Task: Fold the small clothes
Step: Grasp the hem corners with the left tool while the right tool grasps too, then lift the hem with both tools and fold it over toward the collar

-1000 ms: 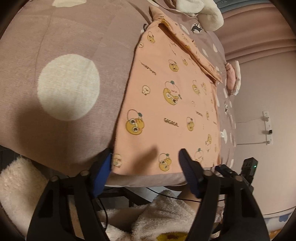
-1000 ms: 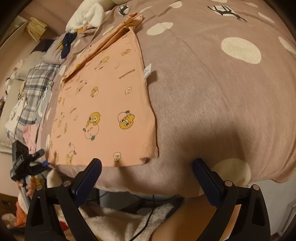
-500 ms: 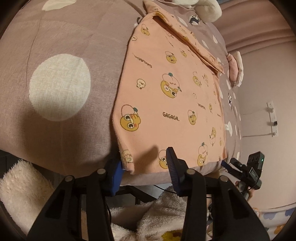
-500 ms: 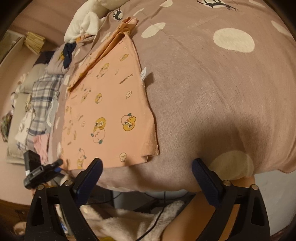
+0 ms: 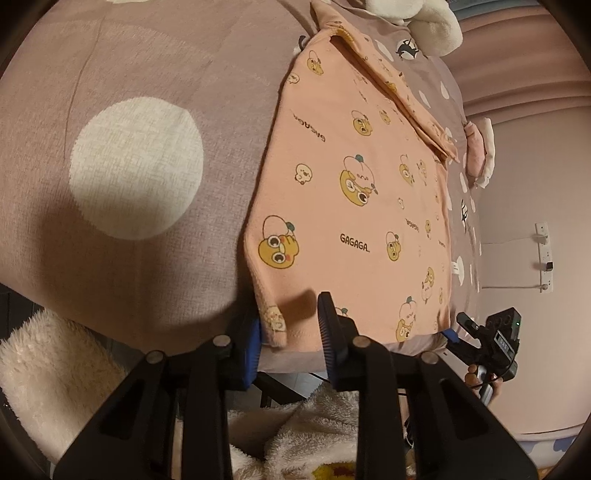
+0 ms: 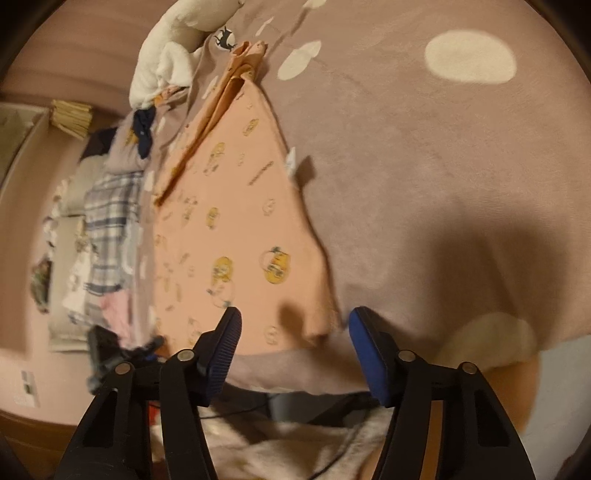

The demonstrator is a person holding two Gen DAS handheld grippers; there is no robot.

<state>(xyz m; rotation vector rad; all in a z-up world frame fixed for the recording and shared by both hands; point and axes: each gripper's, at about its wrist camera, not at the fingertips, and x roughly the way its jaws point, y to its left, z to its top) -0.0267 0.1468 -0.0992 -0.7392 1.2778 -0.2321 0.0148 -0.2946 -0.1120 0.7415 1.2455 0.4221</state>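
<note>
Lying flat on the polka-dot bedspread (image 5: 140, 110), a peach cartoon-print garment (image 5: 354, 206) is seen with its long axis running away from both grippers, its near hem at the bed's edge. The left gripper (image 5: 290, 328) is closing over the hem's left corner; the cloth is between the jaws, but the pads are not yet seen to press it. The right gripper (image 6: 293, 345) is closing too, wider, with the right hem corner just inside its span and no contact visible. Each corner is thus faced by its own gripper, so the coming fold is judged to carry the hem away along that axis, toward the folded collar end (image 5: 373, 70). A white plush blanket (image 5: 424, 18) is seen beyond.
</note>
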